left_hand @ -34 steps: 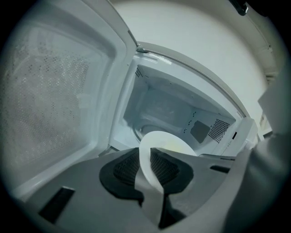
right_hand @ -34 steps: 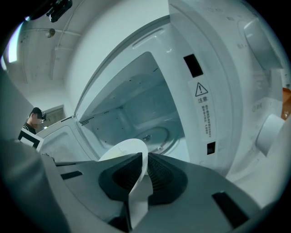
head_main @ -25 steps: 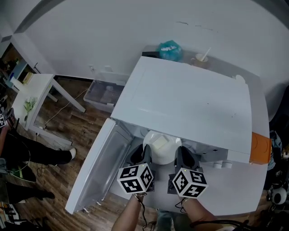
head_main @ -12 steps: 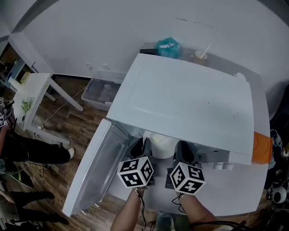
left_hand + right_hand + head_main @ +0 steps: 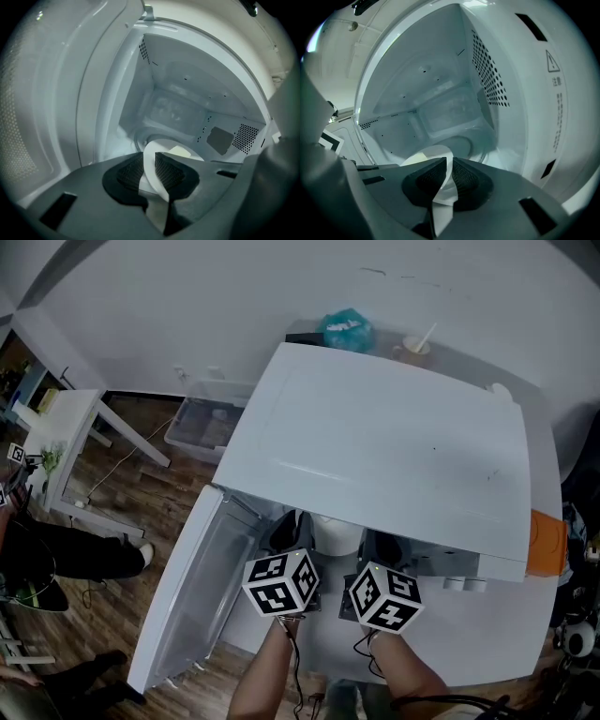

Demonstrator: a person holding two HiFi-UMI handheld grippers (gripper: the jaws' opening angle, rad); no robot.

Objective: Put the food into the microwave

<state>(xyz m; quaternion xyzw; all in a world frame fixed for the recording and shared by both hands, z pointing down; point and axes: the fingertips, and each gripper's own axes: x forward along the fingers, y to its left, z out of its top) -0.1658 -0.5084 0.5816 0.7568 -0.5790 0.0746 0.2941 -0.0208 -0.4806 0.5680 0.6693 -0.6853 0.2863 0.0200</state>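
Observation:
A white plate (image 5: 336, 532) with a pale block of food (image 5: 179, 152) on it is held level inside the mouth of the white microwave (image 5: 394, 446). My left gripper (image 5: 151, 174) is shut on the plate's left rim (image 5: 149, 168). My right gripper (image 5: 447, 180) is shut on the plate's right rim (image 5: 444, 180). In the head view most of the plate is hidden under the microwave's top, and both marker cubes (image 5: 281, 582) sit just outside the opening. The round turntable (image 5: 461, 143) lies on the cavity floor beyond the plate.
The microwave door (image 5: 187, 592) hangs open to the left. A teal bag (image 5: 345, 332) and a cup (image 5: 411, 351) stand behind the microwave. An orange object (image 5: 544, 542) is at its right. A white side table (image 5: 70, 442) and a clear bin (image 5: 202, 432) stand on the wood floor.
Both grippers have carried the plate forward into the cavity; less of the plate shows under the microwave's top than one second ago.

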